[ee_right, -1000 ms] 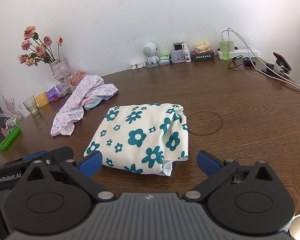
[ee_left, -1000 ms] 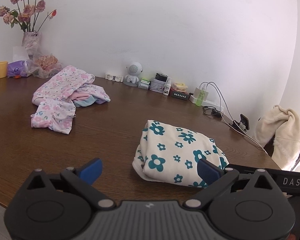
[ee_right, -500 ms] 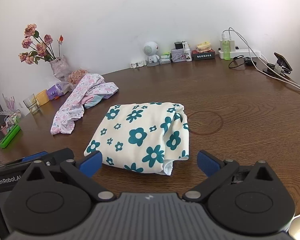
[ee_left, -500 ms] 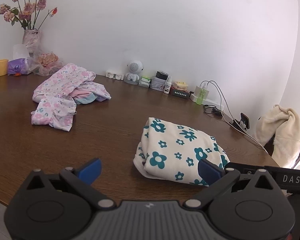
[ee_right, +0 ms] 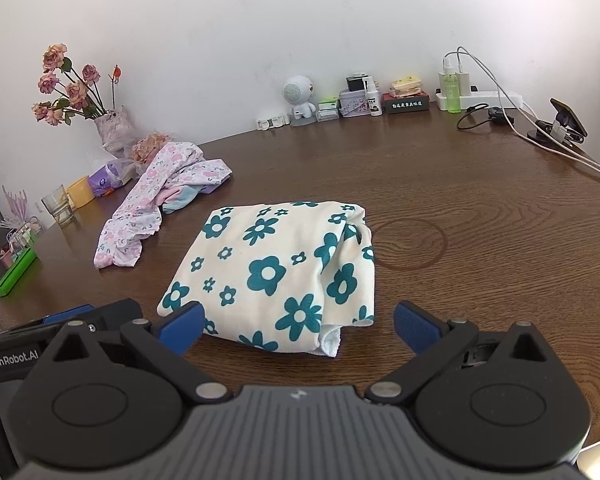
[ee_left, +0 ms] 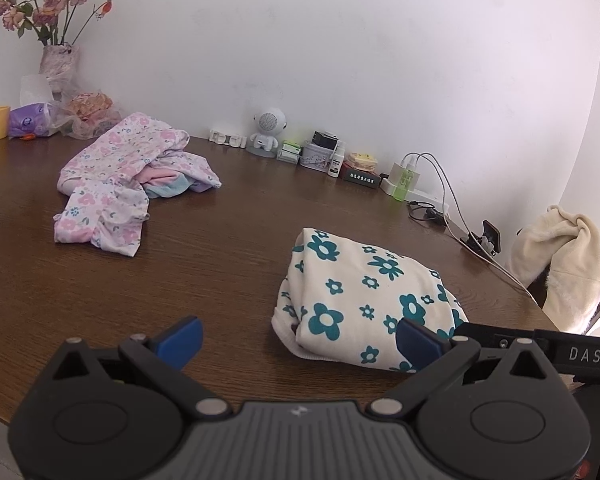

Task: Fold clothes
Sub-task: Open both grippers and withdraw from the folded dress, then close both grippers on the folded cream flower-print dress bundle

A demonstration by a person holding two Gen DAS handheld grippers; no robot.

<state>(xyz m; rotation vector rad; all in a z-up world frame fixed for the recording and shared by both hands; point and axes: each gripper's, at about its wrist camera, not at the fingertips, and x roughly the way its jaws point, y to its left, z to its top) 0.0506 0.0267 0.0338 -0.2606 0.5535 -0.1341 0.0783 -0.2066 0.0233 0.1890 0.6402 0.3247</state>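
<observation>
One cream garment [ee_right: 276,268] folded (teal flowers).

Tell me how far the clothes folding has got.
Done: the cream cloth with teal flowers lies folded into a compact bundle on the table. In hand: nothing; the left gripper and right gripper are both open, with nothing between their fingers. Left: the pink flowered clothes sit in a crumpled heap near the vase, unfolded.

folded floral garment [ee_right: 276,268]: 1 | pink clothes pile [ee_left: 128,180]: 1, maybe several pieces | tools: 2
</observation>
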